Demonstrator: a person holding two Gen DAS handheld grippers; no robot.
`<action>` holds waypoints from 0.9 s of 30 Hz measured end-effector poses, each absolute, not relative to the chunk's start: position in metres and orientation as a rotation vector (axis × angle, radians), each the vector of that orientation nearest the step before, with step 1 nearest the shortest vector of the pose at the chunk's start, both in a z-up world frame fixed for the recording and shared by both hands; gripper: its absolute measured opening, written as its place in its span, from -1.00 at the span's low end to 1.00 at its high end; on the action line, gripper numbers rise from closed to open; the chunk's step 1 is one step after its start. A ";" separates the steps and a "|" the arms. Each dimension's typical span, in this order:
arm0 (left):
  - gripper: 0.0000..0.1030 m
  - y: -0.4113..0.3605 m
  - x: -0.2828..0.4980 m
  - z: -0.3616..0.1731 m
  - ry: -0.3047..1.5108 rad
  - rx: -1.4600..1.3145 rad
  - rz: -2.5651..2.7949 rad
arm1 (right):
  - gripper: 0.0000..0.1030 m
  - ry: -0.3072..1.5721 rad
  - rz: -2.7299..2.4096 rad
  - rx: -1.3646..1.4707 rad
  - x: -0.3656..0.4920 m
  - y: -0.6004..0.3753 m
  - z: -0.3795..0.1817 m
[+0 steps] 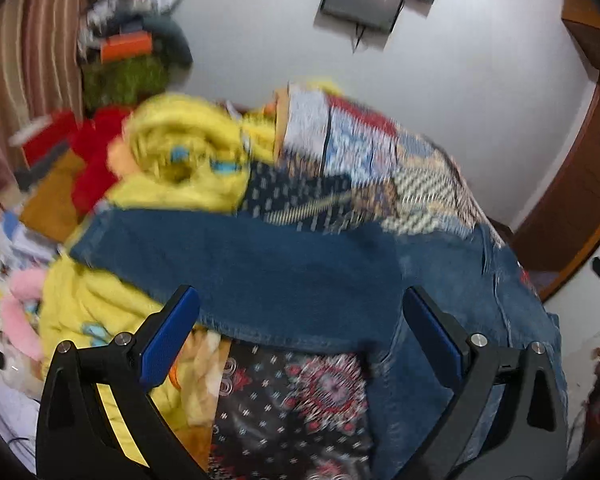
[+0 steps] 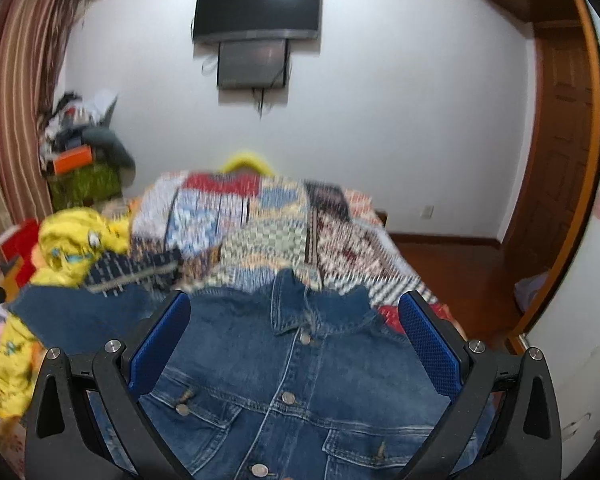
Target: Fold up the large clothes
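A blue denim jacket (image 2: 300, 380) lies front up on the bed, collar away from me, buttons down the middle. Its left sleeve (image 1: 236, 268) stretches sideways across the left wrist view. My left gripper (image 1: 300, 312) is open, its blue pads (image 1: 168, 340) either side of the sleeve, holding nothing. My right gripper (image 2: 296, 320) is open above the jacket's chest, just below the collar (image 2: 296, 308), holding nothing. Both views are blurred.
A patchwork quilt (image 2: 268, 232) covers the bed. Yellow clothes (image 1: 188, 152) and red fabric (image 1: 96, 152) are piled at the left, with a dark patterned cloth (image 1: 292, 412) under the sleeve. A TV (image 2: 256, 8) hangs on the far wall. A wooden door (image 2: 560, 184) stands right.
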State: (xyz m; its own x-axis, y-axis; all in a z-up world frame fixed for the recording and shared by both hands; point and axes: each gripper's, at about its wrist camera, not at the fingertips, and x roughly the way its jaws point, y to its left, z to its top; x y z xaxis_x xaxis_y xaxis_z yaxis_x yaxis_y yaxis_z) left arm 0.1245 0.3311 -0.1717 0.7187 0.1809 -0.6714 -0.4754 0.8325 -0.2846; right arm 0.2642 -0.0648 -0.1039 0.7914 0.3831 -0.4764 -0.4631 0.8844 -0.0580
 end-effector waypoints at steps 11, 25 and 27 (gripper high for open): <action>0.79 0.409 0.111 -0.270 0.796 -0.757 0.382 | 1.00 0.714 0.458 -0.295 0.304 -0.049 -0.172; 0.16 0.491 0.131 -0.312 0.787 -0.968 0.510 | 1.00 0.781 0.449 -0.280 0.330 -0.045 -0.190; 0.03 0.494 0.133 -0.314 0.789 -0.969 0.531 | 1.00 0.782 0.446 -0.276 0.330 -0.045 -0.190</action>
State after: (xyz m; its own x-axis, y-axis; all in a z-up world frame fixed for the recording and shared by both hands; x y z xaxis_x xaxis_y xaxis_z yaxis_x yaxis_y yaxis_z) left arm 0.1326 0.4944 -0.3138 0.6135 0.0550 -0.7878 -0.7089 0.4780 -0.5186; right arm 0.3301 -0.0453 -0.1897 0.6236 0.2827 -0.7289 -0.4833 0.8722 -0.0752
